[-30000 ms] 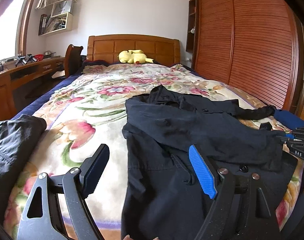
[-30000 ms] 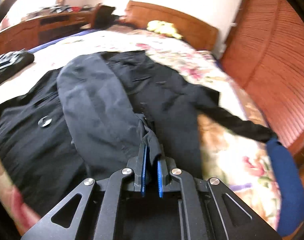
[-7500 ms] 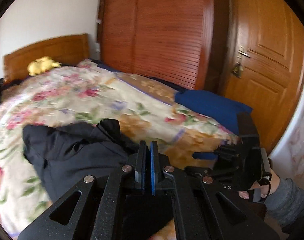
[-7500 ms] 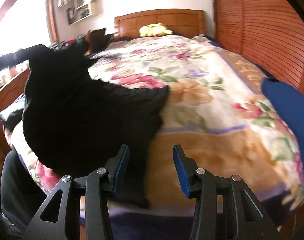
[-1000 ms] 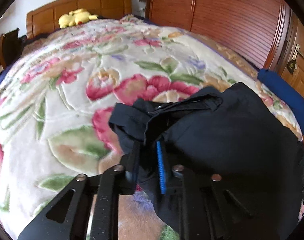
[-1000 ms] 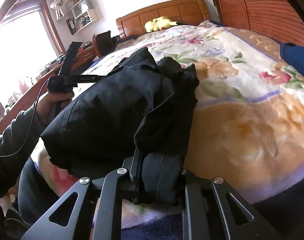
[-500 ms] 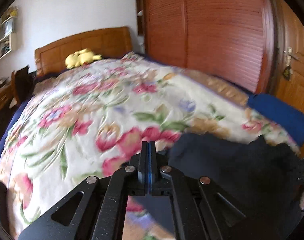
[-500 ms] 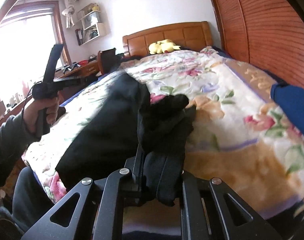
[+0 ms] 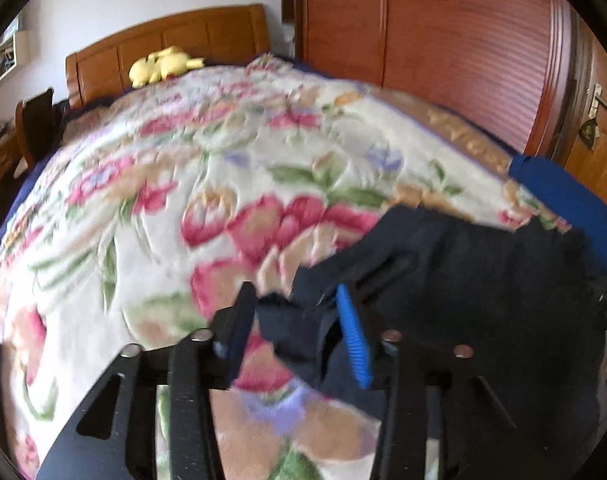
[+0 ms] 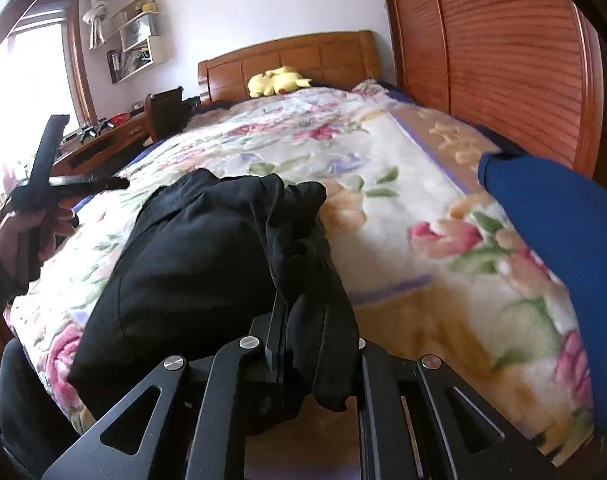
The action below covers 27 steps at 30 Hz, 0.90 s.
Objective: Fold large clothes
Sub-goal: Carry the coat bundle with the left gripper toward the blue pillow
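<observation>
Your right hand-held gripper (image 10: 303,344) is clenched on the folded black garment (image 10: 207,248) on the bed (image 10: 403,200); your left hand-held gripper (image 9: 299,332) gapes, released

Black garments (image 10: 199,256): we count one
Grippers: we count two, left gripper (image 9: 295,336), right gripper (image 10: 315,344)
Yellow plush toys (image 10: 277,79): one
Blue cushions (image 10: 551,216): one
Floral blankets (image 9: 163,208): one
</observation>
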Motion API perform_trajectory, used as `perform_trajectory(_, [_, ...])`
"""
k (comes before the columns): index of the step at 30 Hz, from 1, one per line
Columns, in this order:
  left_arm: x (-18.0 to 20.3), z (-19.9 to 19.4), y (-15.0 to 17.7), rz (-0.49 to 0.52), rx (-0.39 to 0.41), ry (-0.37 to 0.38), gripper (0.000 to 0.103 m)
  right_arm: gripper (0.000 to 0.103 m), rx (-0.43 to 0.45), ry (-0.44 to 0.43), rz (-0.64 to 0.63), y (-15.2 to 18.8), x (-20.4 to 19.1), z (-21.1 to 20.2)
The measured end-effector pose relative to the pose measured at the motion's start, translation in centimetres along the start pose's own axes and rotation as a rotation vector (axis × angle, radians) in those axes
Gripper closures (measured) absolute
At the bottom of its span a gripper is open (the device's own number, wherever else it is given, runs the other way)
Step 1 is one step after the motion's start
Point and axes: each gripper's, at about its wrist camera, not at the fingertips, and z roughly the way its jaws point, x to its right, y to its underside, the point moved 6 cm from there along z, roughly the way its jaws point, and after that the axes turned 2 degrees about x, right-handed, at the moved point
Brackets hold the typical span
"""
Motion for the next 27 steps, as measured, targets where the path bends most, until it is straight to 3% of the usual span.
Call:
perform_trajectory(1, [0.0, 0.4, 0.8, -0.004, -0.013, 0.011, 0.042, 0.092, -0.002, 0.013, -0.010, 0.1, -0.3, 0.1])
perform_trajectory(3, [0.4, 1.4, 2.0, -0.006, -0.045, 0.037, 0.035, 0.092, -0.007, 0.026, -0.017, 0.2, -0.8, 0.2])
perform_trajectory(11, [0.8, 4.2, 2.1, 0.011, -0.037, 0.015, 0.035, 0.092, -0.014, 0.032, 0.010, 0.2, -0.3, -0.1])
perform_trajectory(12, [1.0, 4.5, 1.7, 0.028, -0.026, 0.016, 0.041, 0.092, -0.014, 0.031, 0.013, 0.3, -0.1, -0.1])
perform_trajectory(15, [1.6, 5.2, 1.2, 0.052, -0.036, 0.062, 0.085, 0.092, -0.006, 0.020, 0.018, 0.3, 0.1, 0.0])
perform_trajectory(16, [1.9, 5.4, 1.1, 0.055, -0.049, 0.078, 0.091, 0.092, 0.002, 0.015, 0.023, 0.3, 0.1, -0.1])
perform_trajectory(19, [2.4, 4.1, 0.3, 0.081, -0.013, 0.042, 0.096, 0.092, 0.048, 0.002, 0.033, -0.1, 0.1, -0.8])
perform_trajectory(22, [2.7, 0.4, -2.2, 0.069, 0.068, 0.035, 0.097, 0.092, 0.124, -0.030, 0.031, -1.4, -0.4, -2.4])
perform_trajectory(27, [4.7, -4.4, -6.8, 0.130, 0.144, -0.006, 0.097, 0.093, 0.224, -0.053, -0.010, -4.4, -0.9, -5.9])
